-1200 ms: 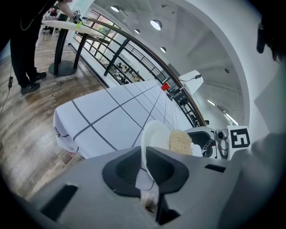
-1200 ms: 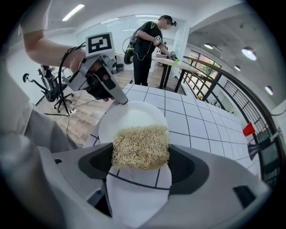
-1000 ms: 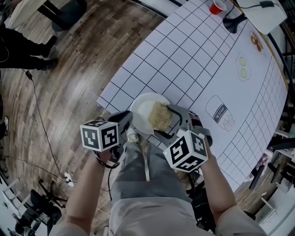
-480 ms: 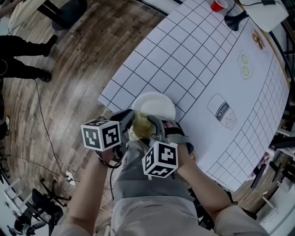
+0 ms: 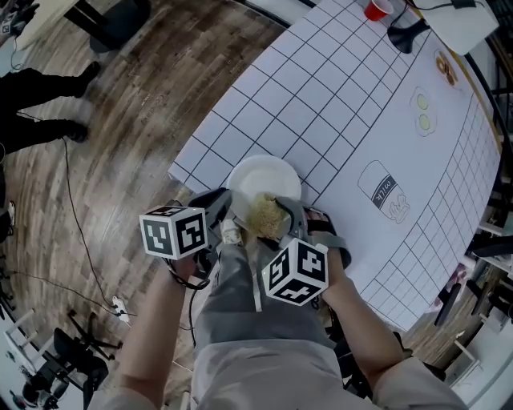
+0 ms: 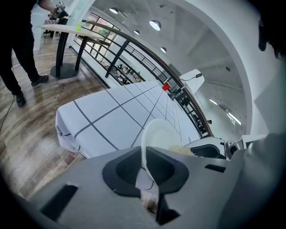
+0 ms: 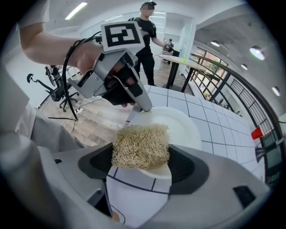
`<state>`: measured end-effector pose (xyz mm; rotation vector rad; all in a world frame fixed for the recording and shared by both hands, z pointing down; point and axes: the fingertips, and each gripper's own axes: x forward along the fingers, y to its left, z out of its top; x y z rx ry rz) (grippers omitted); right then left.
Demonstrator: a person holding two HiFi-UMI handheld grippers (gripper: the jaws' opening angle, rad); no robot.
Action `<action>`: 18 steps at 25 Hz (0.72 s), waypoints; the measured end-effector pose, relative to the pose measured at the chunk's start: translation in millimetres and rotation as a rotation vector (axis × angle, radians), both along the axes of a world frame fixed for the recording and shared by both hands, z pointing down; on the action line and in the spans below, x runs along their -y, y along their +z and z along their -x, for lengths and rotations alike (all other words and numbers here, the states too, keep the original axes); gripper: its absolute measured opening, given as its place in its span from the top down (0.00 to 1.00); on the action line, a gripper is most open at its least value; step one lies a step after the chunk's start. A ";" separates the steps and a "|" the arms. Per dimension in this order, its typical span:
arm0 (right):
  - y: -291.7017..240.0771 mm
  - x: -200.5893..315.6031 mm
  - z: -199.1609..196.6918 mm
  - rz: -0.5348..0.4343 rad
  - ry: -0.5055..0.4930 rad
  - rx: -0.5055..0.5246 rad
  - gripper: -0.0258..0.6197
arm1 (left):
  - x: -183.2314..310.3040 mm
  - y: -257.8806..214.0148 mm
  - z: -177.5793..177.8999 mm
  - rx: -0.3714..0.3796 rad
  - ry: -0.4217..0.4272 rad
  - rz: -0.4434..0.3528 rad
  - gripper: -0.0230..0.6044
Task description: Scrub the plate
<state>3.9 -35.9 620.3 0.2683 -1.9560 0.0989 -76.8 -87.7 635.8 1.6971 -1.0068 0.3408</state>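
A white plate [image 5: 258, 178] hangs over the near corner of the table. My left gripper [image 5: 227, 210] is shut on its near-left rim; in the left gripper view the plate [image 6: 157, 132] stands edge-on between the jaws of the left gripper [image 6: 144, 163]. My right gripper [image 5: 276, 216] is shut on a tan fibrous scrub pad [image 5: 268, 215] that rests against the plate's near part. In the right gripper view the scrub pad [image 7: 140, 145] fills the jaws of the right gripper [image 7: 140, 156], with the plate [image 7: 178, 125] behind it and the left gripper [image 7: 134, 96] on the far rim.
The table carries a white cloth with a black grid [image 5: 337, 88], printed with a milk carton [image 5: 383, 194] and eggs [image 5: 422, 110]. A red cup [image 5: 378, 11] and a black object [image 5: 407, 36] stand at the far end. A person's feet [image 5: 76, 84] are on the wooden floor at the left.
The right gripper swept the scrub pad from the plate's right side to its near-left edge, then came back a little to the right. The left gripper has kept its hold on the plate.
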 end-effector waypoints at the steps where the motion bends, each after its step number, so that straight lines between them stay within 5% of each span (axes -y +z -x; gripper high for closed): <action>1: -0.5 0.9 -5.7 0.001 0.015 -0.007 0.37 | -0.2 0.0 0.2 0.000 -0.003 0.002 0.89; 9: 3.8 8.3 -54.3 0.000 0.114 -0.040 0.37 | 2.0 -1.4 -1.3 0.079 0.046 -0.024 0.89; 18: -21.0 14.8 -53.8 -0.010 0.172 0.050 0.37 | 4.2 -23.3 -2.4 0.142 0.050 -0.047 0.89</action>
